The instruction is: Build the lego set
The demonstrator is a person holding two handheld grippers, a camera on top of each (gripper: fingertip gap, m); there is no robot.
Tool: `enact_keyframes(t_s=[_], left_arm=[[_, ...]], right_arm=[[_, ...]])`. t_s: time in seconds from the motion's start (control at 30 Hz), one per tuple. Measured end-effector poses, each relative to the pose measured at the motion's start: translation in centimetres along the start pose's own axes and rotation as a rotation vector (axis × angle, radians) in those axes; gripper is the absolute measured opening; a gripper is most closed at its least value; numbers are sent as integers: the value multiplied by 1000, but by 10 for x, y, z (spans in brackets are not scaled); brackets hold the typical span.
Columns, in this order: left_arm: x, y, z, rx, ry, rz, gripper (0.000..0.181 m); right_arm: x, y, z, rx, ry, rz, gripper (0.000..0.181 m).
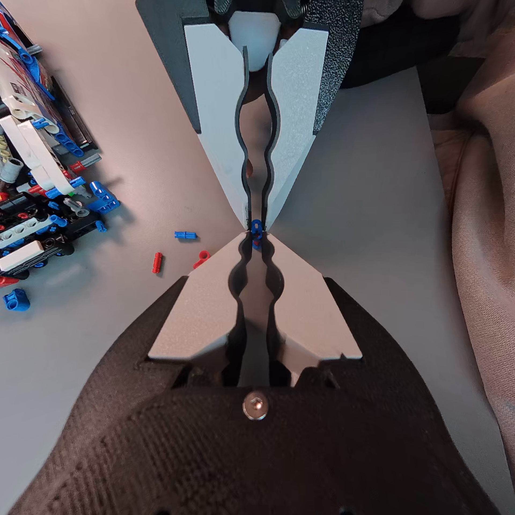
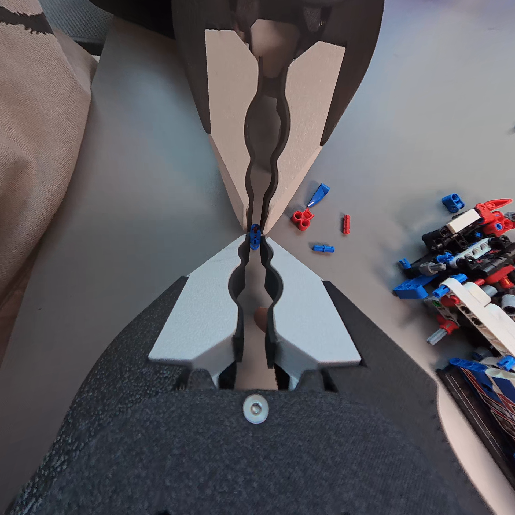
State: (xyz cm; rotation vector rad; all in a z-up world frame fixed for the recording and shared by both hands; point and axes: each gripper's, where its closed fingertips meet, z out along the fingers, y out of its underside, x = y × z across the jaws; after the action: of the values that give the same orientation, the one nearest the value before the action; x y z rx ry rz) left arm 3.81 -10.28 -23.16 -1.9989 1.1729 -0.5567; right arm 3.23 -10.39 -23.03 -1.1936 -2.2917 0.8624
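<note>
Both grippers tip to tip, left gripper (image 1: 256,242), right gripper (image 2: 255,242), pinching small blue piece (image 2: 254,236)

A smooth grey surface (image 1: 362,223) is filling most of both views, glowing pinkish under the light in places; tan cloth (image 1: 479,237) is lying in soft folds along its edge in the left wrist view; the same cloth (image 2: 36,167) is bunching beside the surface (image 2: 145,195) in the right wrist view, with a dark jagged stripe showing near the top corner.

Loose pins (image 2: 323,248) beside fingers (image 2: 211,306); lego model (image 2: 473,264) blocks right.
</note>
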Motion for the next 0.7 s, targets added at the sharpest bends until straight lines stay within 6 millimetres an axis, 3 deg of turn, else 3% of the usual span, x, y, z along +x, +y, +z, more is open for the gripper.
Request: enact_keyframes(t_s=[0.7], left_arm=[[2,1,-1,22,17,-46,6]], right_arm=[[-2,-2,2,52,-86,4,4]])
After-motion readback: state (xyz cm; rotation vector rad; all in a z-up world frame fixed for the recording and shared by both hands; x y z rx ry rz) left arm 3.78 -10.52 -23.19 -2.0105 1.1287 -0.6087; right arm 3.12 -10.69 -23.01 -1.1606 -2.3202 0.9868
